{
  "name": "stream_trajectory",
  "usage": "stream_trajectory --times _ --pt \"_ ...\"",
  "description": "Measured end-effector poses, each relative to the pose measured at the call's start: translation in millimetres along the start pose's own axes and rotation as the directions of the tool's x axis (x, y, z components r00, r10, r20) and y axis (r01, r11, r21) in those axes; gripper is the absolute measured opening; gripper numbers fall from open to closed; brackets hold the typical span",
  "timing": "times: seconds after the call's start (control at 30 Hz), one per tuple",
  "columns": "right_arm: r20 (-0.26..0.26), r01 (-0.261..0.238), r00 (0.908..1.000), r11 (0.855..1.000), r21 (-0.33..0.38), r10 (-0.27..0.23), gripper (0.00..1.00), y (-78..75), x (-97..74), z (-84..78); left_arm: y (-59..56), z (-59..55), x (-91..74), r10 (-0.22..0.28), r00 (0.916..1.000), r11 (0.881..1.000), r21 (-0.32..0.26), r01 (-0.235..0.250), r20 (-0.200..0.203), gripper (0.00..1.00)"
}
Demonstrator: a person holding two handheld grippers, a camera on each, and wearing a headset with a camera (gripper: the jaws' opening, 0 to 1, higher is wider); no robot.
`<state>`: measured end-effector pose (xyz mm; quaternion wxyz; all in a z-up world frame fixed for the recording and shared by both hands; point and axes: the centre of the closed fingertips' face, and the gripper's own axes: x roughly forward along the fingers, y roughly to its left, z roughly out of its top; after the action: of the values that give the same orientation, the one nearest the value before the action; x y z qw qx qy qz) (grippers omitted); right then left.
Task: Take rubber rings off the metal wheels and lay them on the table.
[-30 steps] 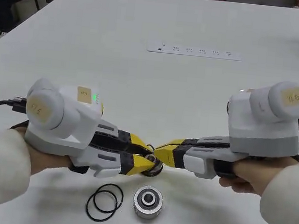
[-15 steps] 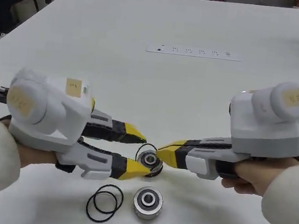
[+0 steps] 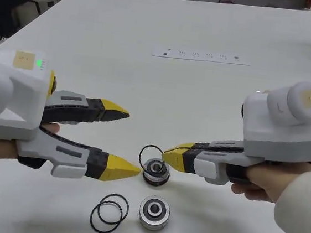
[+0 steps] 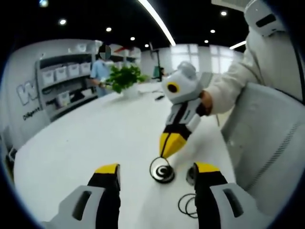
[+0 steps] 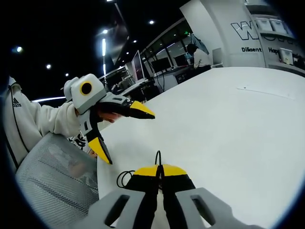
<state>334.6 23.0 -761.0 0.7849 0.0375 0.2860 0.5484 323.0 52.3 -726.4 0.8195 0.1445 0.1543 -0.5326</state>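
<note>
**Right tongs pinch a ring over the wheel**

Right gripper is clenched tight on a thin black ring. The ring stands up in a loop above the wheel, its lower edge down at the wheel's top. Whether it's fully free, can't tell. Left gripper is released, jaws spread wide, the lower tip just beside that wheel. Nearer the person, a second wheel sits flat on the table, with two loose rings lying overlapped just beside it.
</note>
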Motion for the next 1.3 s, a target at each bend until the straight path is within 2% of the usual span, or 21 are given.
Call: stream_trajectory --times 0.17,0.33,0.53,0.67,0.8,1.23,1.3 --pt "0.008 -0.011 0.9999 1.0 -0.001 0.011 0.0 3.9 -0.1 3.5 -3.8 0.9 -5.6 -0.002 1.0 1.0 0.005 0.002 -0.007 0.7" --pt "0.021 -0.028 0.9994 1.0 0.007 0.028 0.0 8.8 -0.5 9.0 -5.8 -0.8 -13.2 0.005 0.9998 1.0 -0.017 -0.006 -0.017 0.77" --pt "0.027 -0.052 0.9983 0.999 0.009 0.051 0.0 16.9 0.1 13.1 -6.3 -4.0 -27.4 0.032 0.9991 0.999 -0.042 -0.034 -0.026 0.86" --pt "0.03 -0.07 0.9971 0.997 0.017 0.07 0.0 22.7 0.9 15.2 -4.4 -4.9 -38.2 0.063 0.9979 0.995 -0.07 -0.064 -0.016 0.92" --pt "0.027 -0.087 0.9959 0.996 0.021 0.086 0.0 28.4 2.2 15.8 -11.1 -8.9 -43.8 0.069 0.9975 0.994 -0.088 -0.07 -0.015 0.96" --pt "-0.01 -0.147 0.989 0.989 0.025 0.147 0.0 46.2 9.1 9.0 -27.2 -31.8 -54.3 0.075 0.9958 0.985 -0.154 -0.082 -0.054 0.99" --pt "-0.019 -0.155 0.9878 0.988 0.022 0.155 0.0 48.9 10.2 6.9 -29.3 -32.9 -54.8 0.074 0.9964 0.982 -0.171 -0.08 -0.043 0.99"
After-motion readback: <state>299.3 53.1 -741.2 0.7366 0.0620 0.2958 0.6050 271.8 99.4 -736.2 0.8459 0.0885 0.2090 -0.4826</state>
